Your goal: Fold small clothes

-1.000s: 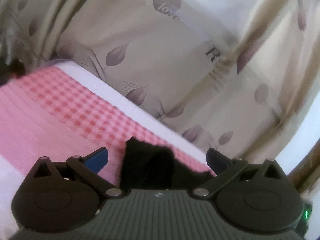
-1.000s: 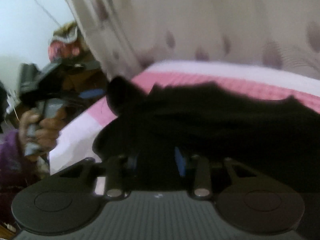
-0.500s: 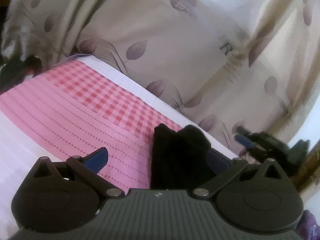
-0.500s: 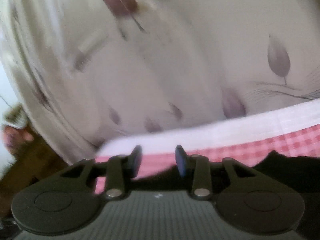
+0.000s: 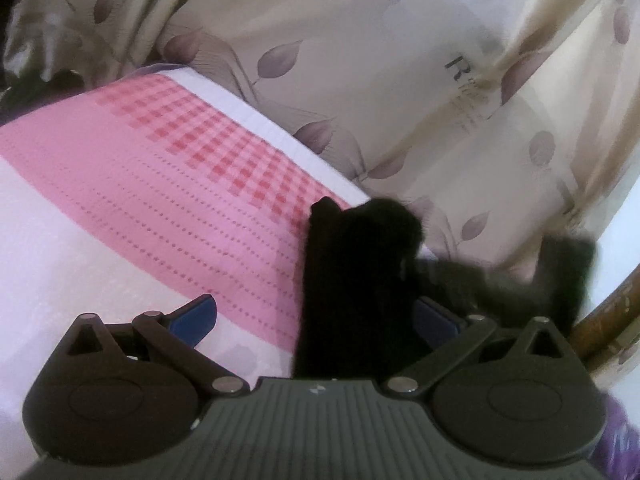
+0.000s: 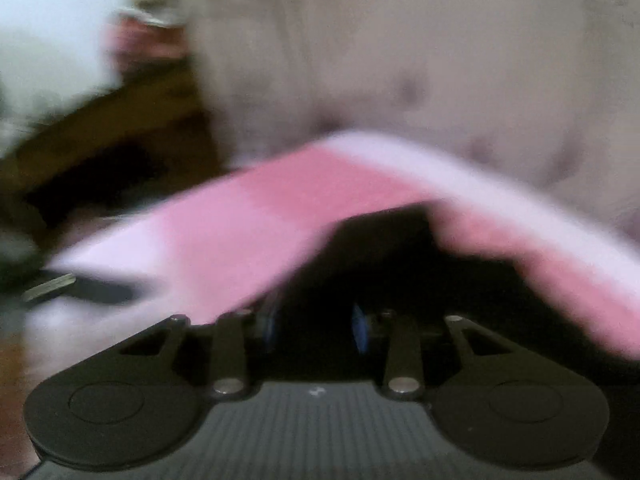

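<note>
Curtain [image 5: 360,92]: beige drape with mauve leaf print and some lettering, hanging behind the bed along its far edge.
Bedspread [image 5: 160,208]: covers the bed; a pink band, part gingham check and part dotted lines, between white borders.
Black garment [image 5: 352,280]: small, dark, lying on the pink band near the far edge of the bed, bunched into a narrow upright fold in the left wrist view. One blurred strip of it trails right towards the right gripper [image 5: 568,276].
Left gripper [image 5: 316,316]: jaws wide apart, blue pads on either side of the garment's near end; the right pad is just beside the cloth, the left pad well clear.
Right gripper, own view [image 6: 316,328]: badly blurred; jaws narrow, clamped on dark cloth of the garment.
Wooden rail [image 5: 600,320]: brown, at right.
</note>
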The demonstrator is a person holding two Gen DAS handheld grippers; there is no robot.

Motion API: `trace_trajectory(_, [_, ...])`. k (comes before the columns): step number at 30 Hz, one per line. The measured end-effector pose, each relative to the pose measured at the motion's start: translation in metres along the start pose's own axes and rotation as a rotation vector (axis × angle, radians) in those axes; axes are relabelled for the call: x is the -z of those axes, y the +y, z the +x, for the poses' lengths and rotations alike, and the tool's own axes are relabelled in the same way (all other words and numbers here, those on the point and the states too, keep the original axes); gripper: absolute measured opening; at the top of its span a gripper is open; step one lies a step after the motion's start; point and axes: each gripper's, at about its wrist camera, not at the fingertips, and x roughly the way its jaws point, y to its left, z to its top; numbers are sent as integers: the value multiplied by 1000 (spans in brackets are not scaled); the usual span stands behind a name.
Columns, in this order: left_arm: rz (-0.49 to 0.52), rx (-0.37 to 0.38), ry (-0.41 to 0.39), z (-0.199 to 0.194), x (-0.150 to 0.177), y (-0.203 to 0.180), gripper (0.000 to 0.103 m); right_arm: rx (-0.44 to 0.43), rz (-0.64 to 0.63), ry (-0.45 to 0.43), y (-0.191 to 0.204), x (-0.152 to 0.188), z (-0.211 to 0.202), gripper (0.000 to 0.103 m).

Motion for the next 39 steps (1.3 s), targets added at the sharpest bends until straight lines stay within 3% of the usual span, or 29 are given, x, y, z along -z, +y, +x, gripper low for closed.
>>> trace_trajectory(3, [12,-31,-2,-2,0,1,103,147,147,-180,-37,-17,-9,37])
trace_trajectory(6, [66,-39,4,-1,-1,-4,103,31,364,-282,-74,-5,-42,37])
trace_trajectory(10, [138,-12,2,4,3,-14,103,-4,361,-255,-82,37,-94,37])
trace_trajectory(14, [173,14,-9,13,9,-27,103,192,238,-174,-80,99,-148,39])
trace_trajectory(17, [213,-2,6,27,12,-37,103,382,217,-19,-110,142,-161,39])
trace_trajectory(18, [224,-17,13,32,14,-40,102,364,269,-17,-124,153,-167,38])
trace_trajectory(20, [227,-24,20,35,16,-43,102,268,438,-124,-145,164,-190,39])
trace_trajectory(23, [192,4,-19,31,17,-43,102,188,423,-212,-142,144,-199,41])
trace_trajectory(27, [160,24,-40,33,18,-43,102,-69,231,-147,-105,106,-161,41])
trace_trajectory(31, [193,21,-46,40,27,-44,102,-153,37,39,-79,76,-90,38])
trace_trajectory(32, [204,21,-56,42,30,-44,102,-110,11,67,-81,72,-75,38])
trace_trajectory(34, [197,30,-66,44,35,-41,102,73,11,81,-106,59,-46,38])
trace_trajectory(36, [167,39,-67,47,40,-35,102,394,109,-5,-141,48,-42,40])
trace_trajectory(37, [155,41,-64,49,42,-32,102,421,229,-100,-160,45,-56,40])
trace_trajectory(38, [138,47,-56,50,43,-29,102,373,338,-191,-172,46,-74,40])
trace_trajectory(39, [126,61,-54,50,42,-27,102,269,431,-280,-182,50,-95,41])
